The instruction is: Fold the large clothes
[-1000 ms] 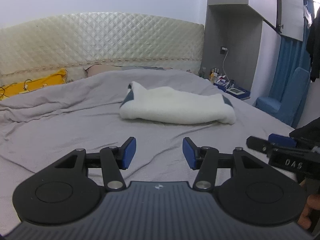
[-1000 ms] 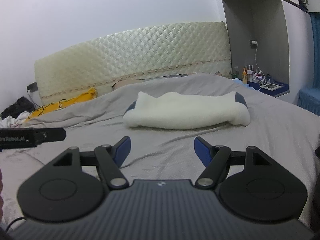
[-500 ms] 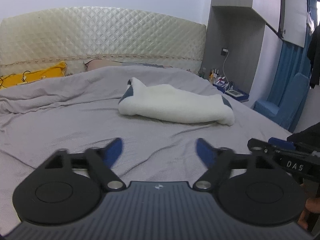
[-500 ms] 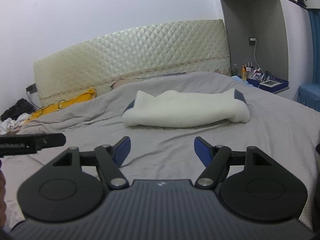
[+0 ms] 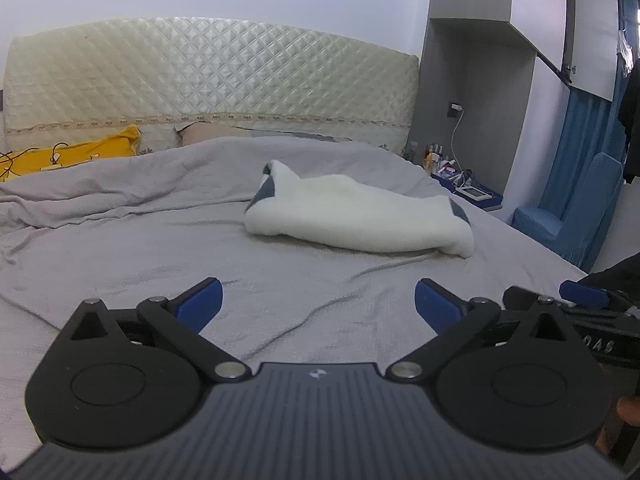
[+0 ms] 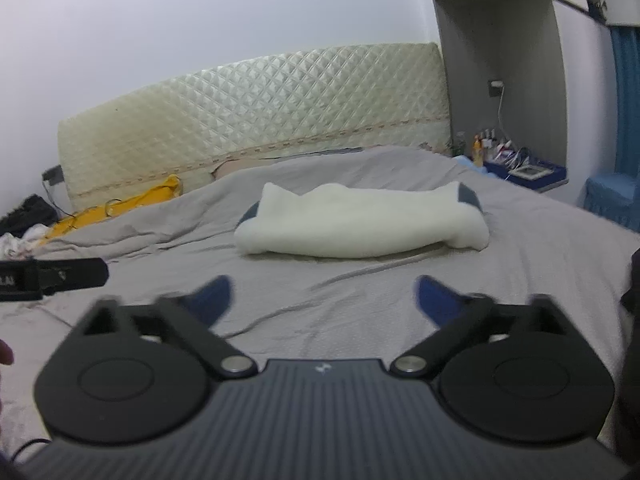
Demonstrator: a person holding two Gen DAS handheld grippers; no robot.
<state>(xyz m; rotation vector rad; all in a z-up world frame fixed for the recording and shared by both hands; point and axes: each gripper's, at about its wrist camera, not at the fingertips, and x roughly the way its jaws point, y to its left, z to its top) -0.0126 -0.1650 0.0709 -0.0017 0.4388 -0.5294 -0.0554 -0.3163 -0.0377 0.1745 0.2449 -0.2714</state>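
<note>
both tools point(image 5: 318, 300) wider (empty), "oas" legible

- A bed point(image 5: 120, 248), wearing a wrinkled grey cover, is carrying everything.
- A folded white fleece garment point(image 5: 356, 216) is lying near its middle.
- A yellow pillow point(image 5: 72, 152) is resting by the headboard.

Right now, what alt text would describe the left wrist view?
A folded white garment lies on a grey bed, beyond the open, empty left gripper. A cream headboard stands behind.
</note>
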